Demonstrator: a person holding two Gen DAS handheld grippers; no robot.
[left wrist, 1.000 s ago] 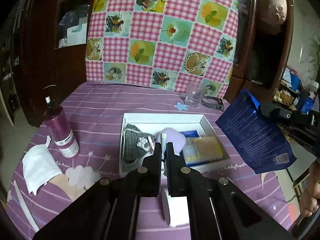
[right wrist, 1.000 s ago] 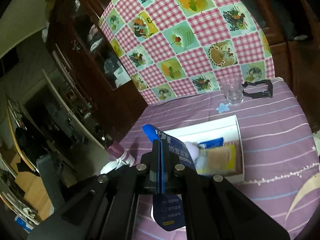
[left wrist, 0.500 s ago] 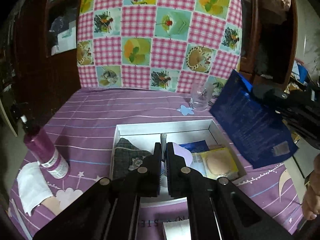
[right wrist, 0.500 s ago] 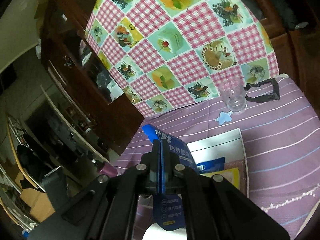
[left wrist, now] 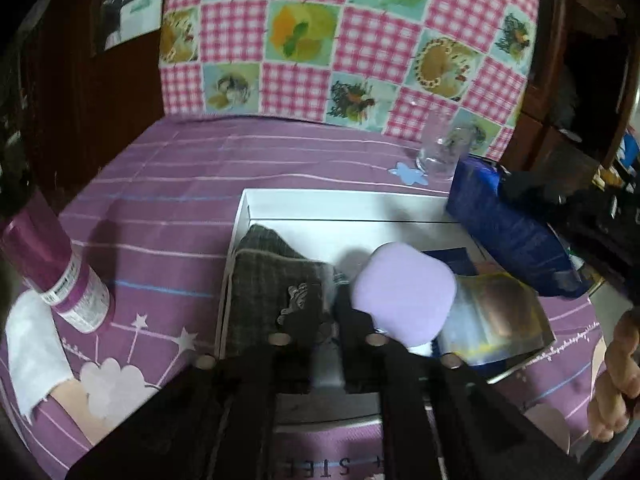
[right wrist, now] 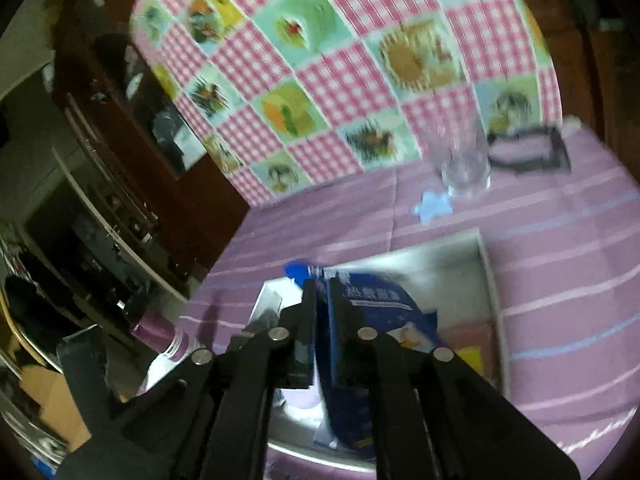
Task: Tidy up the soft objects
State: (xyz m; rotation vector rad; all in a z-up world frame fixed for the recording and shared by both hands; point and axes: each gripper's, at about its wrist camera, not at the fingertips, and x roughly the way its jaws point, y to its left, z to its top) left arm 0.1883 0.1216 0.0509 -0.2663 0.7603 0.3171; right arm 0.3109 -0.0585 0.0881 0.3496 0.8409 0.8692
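- Purple tablecloth [left wrist: 168,208] covers the table, and the white box [left wrist: 344,204] sits in the middle of it. The box is where the soft things go, so both your grippers point down at it.
- Your left gripper [left wrist: 329,305] is low over the near side of the box. Its jaws have just been opening, and I see nothing pinched between them.
- The lilac soft pad [left wrist: 404,292] lies in the box, just right of that gripper. It looks let go, most likely because this is its spot.
- A folded grey sock [left wrist: 272,276] fills the left part of the box. A shiny yellow packet [left wrist: 492,320] leans in the near right part. The lilac pad sits between them, where there was room.
- Your right gripper [right wrist: 322,292] has the blue packet [right wrist: 372,304] between its fingers, held by its edge so it hangs down flat. Its jaws have just been opening a little. The picture is blurry, so I cannot tell if the pads press on the packet or not.
- From the left camera, the blue packet is at the right edge of the box, tipped toward the inside. I think it is being laid in next.
- Watch the drinking glass [left wrist: 440,148] just past the far right corner. A swing of the packet could knock it.
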